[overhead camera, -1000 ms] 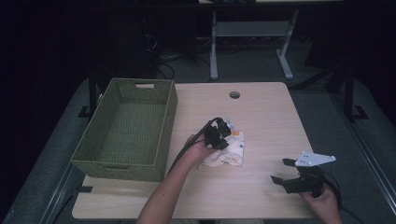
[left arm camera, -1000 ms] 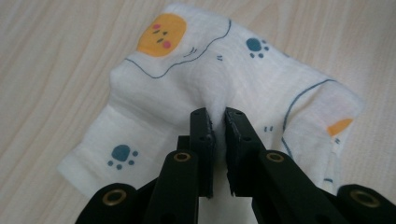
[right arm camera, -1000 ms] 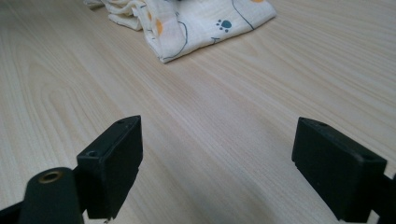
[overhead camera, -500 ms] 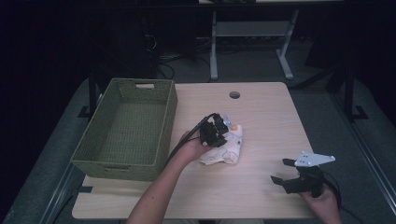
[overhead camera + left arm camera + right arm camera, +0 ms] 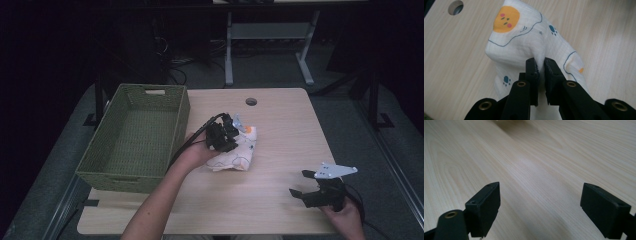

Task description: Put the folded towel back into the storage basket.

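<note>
A white cloth (image 5: 239,151) printed with orange faces and blue paw marks lies bunched in the middle of the table. My left gripper (image 5: 226,136) is shut on a raised fold of the cloth (image 5: 524,37), and its jaws pinch the fabric between them (image 5: 540,65). Near the table's front right corner my right gripper (image 5: 304,183) is held open just above the bare wood, with nothing between its fingers (image 5: 486,205).
A green woven basket (image 5: 132,172) stands along the left side of the wooden table (image 5: 290,120), close to my left forearm. A round cable hole (image 5: 251,101) sits near the far edge. Desk legs and cables show on the dark floor beyond.
My left gripper has pulled the pinched cloth a little to the left and away from me, toward the basket. The right gripper has stayed in place.
</note>
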